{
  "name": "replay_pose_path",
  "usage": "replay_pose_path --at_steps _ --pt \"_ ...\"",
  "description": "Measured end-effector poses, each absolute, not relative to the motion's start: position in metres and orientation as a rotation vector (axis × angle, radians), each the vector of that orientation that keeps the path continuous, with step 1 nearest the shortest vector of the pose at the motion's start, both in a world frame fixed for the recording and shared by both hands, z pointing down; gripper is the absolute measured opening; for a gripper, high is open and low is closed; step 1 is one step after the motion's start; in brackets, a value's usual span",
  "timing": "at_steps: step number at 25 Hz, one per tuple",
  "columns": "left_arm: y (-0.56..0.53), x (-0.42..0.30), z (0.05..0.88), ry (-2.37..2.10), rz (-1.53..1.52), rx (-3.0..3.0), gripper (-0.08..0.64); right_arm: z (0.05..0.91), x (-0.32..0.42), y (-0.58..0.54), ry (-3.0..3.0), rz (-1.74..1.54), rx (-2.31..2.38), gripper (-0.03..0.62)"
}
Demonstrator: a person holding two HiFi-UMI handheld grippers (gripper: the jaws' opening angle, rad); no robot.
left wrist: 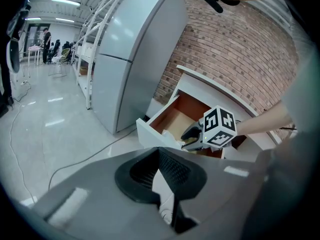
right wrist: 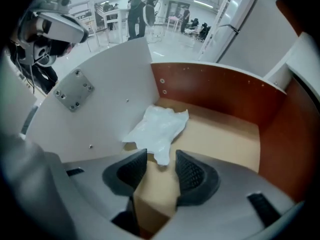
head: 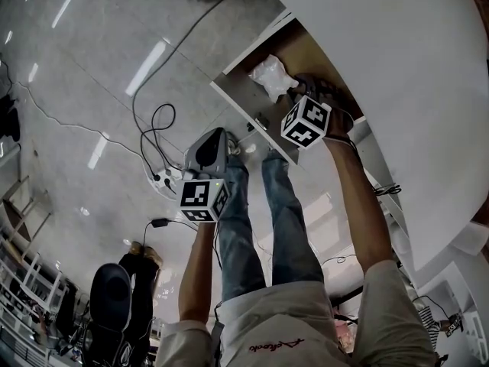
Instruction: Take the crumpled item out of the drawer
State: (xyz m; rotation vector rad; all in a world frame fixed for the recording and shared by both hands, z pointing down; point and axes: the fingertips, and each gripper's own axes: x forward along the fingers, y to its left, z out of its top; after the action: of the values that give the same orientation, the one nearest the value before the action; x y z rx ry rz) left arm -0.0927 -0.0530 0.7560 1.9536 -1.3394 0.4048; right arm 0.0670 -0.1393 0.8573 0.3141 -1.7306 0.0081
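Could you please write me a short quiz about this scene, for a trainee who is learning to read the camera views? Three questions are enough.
1. Multiple choice: where is the crumpled white item relative to the open drawer?
A) under it
B) inside it, on its bottom
C) on top of its front panel

2. True or false: the right tool is already pressing its pads on the crumpled white item.

3. Short answer: which tool reaches into the drawer, and which one is outside it?

Key
1. B.
2. False. Its jaws stand apart, and only the item's near tip lies between them, not squeezed.
3. The right tool reaches in; the left tool is outside.
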Motion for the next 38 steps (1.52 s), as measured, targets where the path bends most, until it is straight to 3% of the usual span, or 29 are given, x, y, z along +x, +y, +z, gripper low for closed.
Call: replay_pose_path --at_steps 14,28,38 --pt "-0.055 -0.098 0.762 -1.331 0.412 1.939 0.009 0.874 0.064 -0.143 -1.722 0.09 0.273 0.147" --pt "-0.053 -0.101 0.761 -1.332 0.408 1.938 0.009 0.871 0.064 -0.142 -1.718 0.119 0.308 0.06" --pt "-0.047 -0.099 0.753 -1.338 0.399 1.953 0.009 0.848 0.062 -0.145 -1.751 0.104 0.391 0.057"
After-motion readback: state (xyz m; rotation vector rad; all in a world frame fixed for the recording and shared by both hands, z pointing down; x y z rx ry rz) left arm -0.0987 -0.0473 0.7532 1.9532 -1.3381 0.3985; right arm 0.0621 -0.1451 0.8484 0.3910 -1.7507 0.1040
